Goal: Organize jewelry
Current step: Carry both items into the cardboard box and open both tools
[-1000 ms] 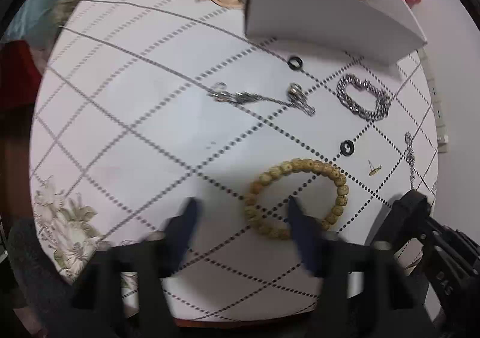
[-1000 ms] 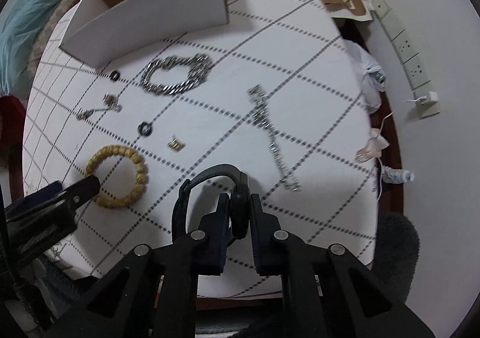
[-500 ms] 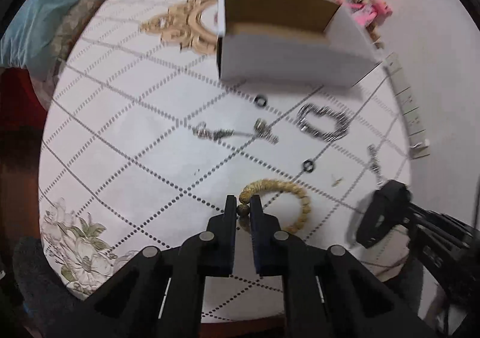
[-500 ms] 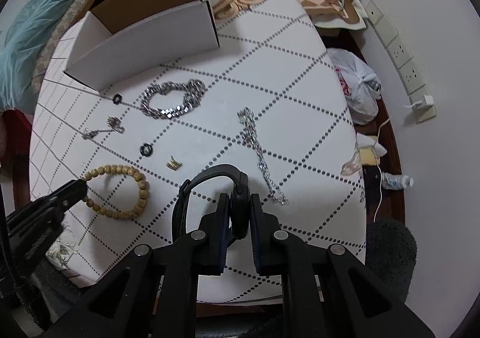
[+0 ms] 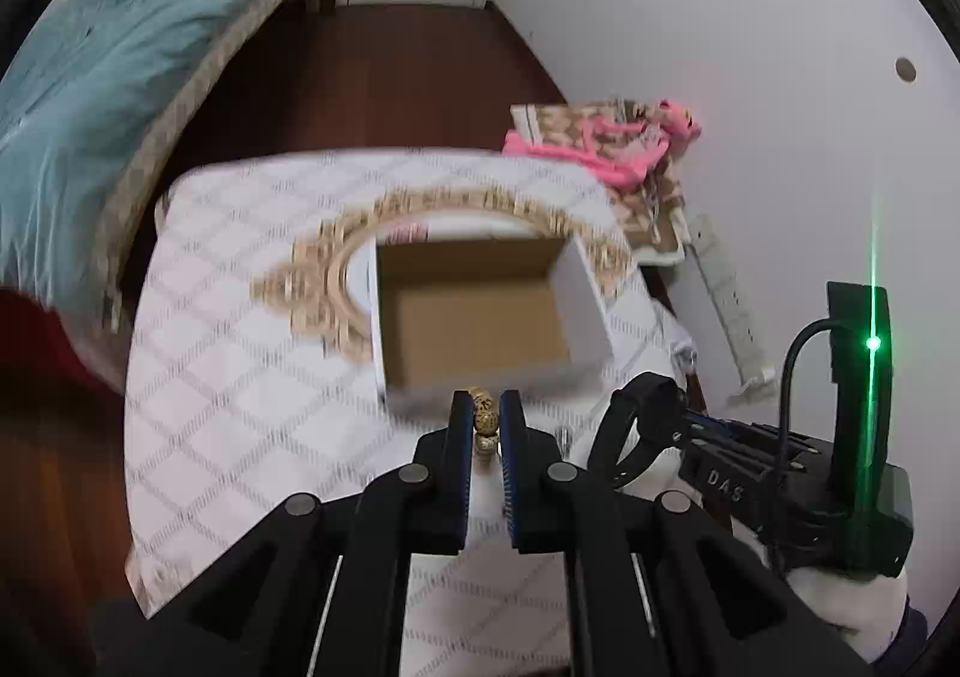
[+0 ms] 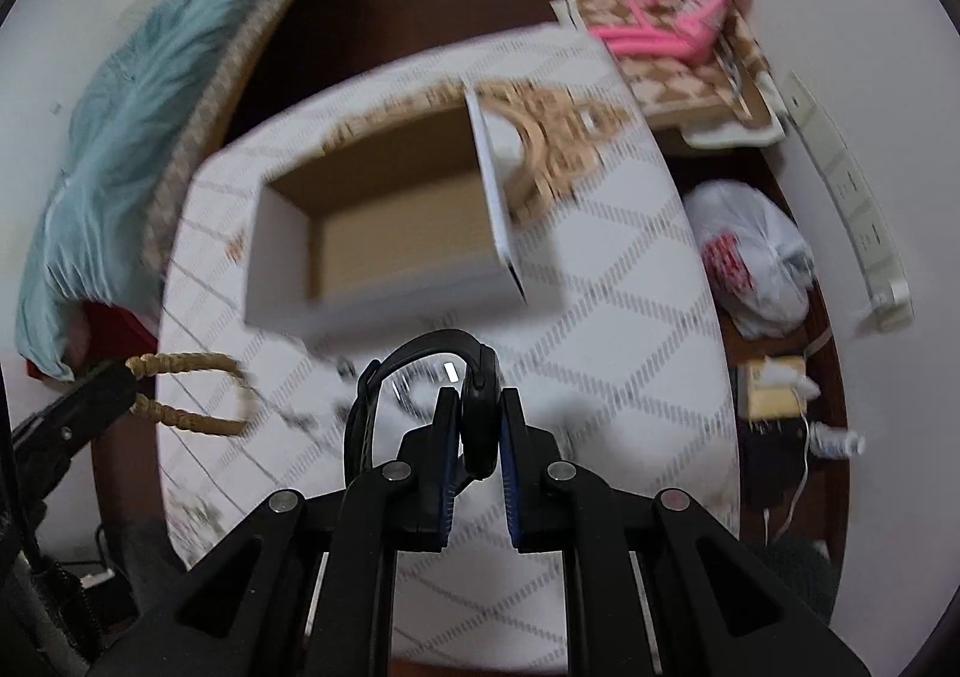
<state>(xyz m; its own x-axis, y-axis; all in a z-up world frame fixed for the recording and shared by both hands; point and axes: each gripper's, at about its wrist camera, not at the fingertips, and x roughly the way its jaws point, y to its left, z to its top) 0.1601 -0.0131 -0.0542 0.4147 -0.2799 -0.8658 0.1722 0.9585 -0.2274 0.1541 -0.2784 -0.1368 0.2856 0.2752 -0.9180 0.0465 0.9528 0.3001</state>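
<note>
While my left gripper (image 5: 486,418) clamps the tan wooden bead bracelet (image 6: 192,392) just before the open white cardboard box (image 5: 480,317), which holds nothing, my right gripper (image 6: 477,419) grips a black watch (image 6: 432,377).

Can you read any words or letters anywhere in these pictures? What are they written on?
"DAS": pale letters on the black body of the right gripper, seen in the left wrist view.
Red print on the white plastic bag on the floor: too blurred to read.
Nothing readable on the cardboard box, the wooden bead bracelet in the left gripper, or the tablecloth.
</note>
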